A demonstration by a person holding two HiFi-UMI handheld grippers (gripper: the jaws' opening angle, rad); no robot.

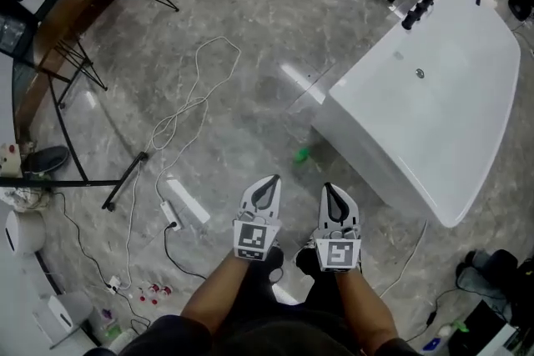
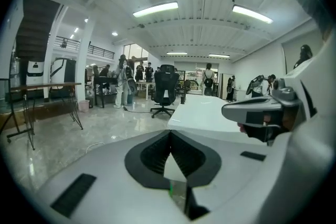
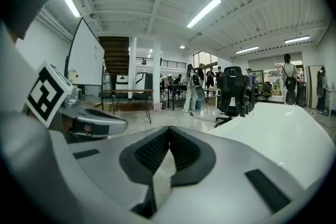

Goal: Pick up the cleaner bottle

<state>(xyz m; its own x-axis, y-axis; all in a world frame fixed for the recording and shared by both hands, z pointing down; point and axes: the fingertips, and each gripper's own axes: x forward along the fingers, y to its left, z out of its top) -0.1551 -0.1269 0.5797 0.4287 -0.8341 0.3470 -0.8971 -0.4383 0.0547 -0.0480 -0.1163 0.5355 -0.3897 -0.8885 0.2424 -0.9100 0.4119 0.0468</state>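
Cleaner bottle point(image 1: 301, 154) on floor point(image 1: 250, 37) beside bathtub point(image 1: 434, 96) — left gripper point(image 1: 270, 181), right gripper point(image 1: 329, 188) pressed together.

Your left gripper point(image 2: 169, 132) is showing jaws pressed together, nothing btwn them. White tub point(image 2: 202, 113) is lying at 1 o'clock, w/ black office chair point(image 2: 165, 89) standing at 12 behind it. Right gripper point(image 2: 260, 113) is hovering at 3, and table point(image 2: 47, 85) is standing at 9.
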